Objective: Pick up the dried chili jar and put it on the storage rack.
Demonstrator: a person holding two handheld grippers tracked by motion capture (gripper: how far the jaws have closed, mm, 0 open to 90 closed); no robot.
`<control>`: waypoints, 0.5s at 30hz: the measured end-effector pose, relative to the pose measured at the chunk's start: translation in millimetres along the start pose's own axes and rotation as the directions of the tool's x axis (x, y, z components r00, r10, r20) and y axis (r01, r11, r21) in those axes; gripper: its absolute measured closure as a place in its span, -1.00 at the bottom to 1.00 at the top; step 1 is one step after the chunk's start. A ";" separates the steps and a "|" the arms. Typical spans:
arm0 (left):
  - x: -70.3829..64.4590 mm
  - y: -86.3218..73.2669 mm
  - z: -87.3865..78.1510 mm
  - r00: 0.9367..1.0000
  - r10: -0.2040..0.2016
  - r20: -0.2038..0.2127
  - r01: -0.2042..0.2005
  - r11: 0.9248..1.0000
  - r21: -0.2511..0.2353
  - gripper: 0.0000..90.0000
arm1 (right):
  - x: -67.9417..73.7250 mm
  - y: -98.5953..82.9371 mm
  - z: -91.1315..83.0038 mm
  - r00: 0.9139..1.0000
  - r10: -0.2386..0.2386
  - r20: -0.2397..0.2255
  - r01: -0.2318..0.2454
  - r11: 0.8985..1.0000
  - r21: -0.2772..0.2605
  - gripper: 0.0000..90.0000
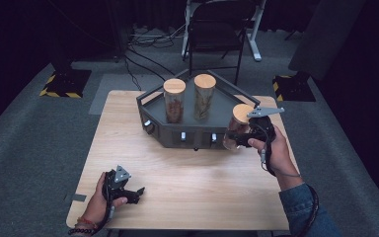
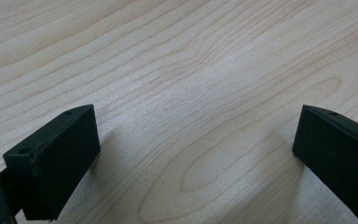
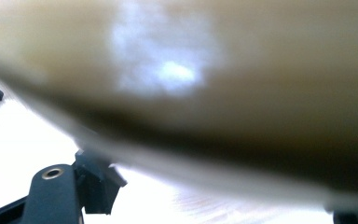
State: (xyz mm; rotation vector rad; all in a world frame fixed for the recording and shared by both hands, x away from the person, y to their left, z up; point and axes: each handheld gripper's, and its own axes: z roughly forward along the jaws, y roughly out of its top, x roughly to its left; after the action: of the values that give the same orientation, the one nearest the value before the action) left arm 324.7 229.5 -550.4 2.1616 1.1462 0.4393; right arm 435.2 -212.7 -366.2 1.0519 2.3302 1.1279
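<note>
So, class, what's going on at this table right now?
A person works with a gripper in each hand. The right gripper is shut on a cork-lidded jar, held at the right front corner of a dark tray. Two similar jars stand upright in the tray. The left gripper rests open on the wooden table near the front left, holding nothing.

A pale wooden worktop fills the middle of the frame on a grey carpeted floor. At top centre a black folding chair stands; yellow-and-black striped bases sit at upper left and upper right, with cables between.
</note>
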 end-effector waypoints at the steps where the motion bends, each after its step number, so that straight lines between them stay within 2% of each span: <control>1: 0.0 0.0 0.0 1.000 0.000 0.000 0.000 1.000 0.000 -0.99 | -0.7 1.9 0.0 1.000 -0.003 -0.003 0.003 1.000 -0.001 -0.44; 8: 0.0 0.0 0.0 1.000 0.000 0.000 0.000 1.000 0.000 -0.99 | 0.7 17.8 -0.8 1.000 -0.026 0.011 0.026 1.000 0.003 -0.44; 15: 0.0 0.0 0.0 1.000 0.000 0.000 0.000 1.000 0.000 -0.99 | 3.6 31.1 -2.0 0.999 -0.037 0.000 0.037 0.999 0.004 -0.44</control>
State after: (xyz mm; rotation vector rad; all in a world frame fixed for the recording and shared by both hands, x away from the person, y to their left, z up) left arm 324.7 229.5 -550.4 2.1619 1.1460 0.4398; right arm 446.2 -198.3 -340.6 1.0065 2.3423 1.1102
